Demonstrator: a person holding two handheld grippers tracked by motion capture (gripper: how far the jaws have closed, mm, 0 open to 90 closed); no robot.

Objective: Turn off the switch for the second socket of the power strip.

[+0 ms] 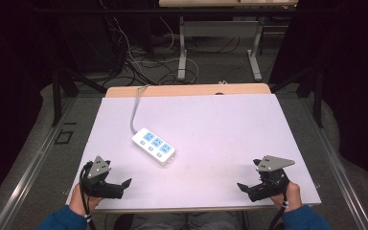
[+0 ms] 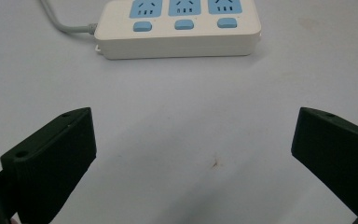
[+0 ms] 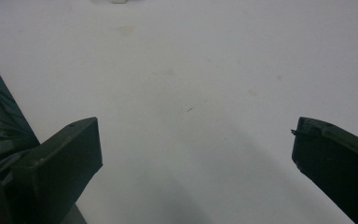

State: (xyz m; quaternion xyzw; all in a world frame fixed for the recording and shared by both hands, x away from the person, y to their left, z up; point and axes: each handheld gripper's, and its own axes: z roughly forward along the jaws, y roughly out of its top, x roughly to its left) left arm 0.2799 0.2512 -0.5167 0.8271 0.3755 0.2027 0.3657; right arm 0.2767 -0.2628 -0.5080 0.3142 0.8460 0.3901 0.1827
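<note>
text: none readable | power strip [image 2: 177, 29]: blue sockets and buttons, no lettering legible

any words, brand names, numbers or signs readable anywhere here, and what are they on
No readable text anywhere.
White plastic power strip with blue sockets: no brand, number or label shows on its top or side; the three blue buttons are blank.
White table cover: only faint stains, no print.
Grey three-cornered plates on the left tool and right tool: no markings that can be made out.
</note>
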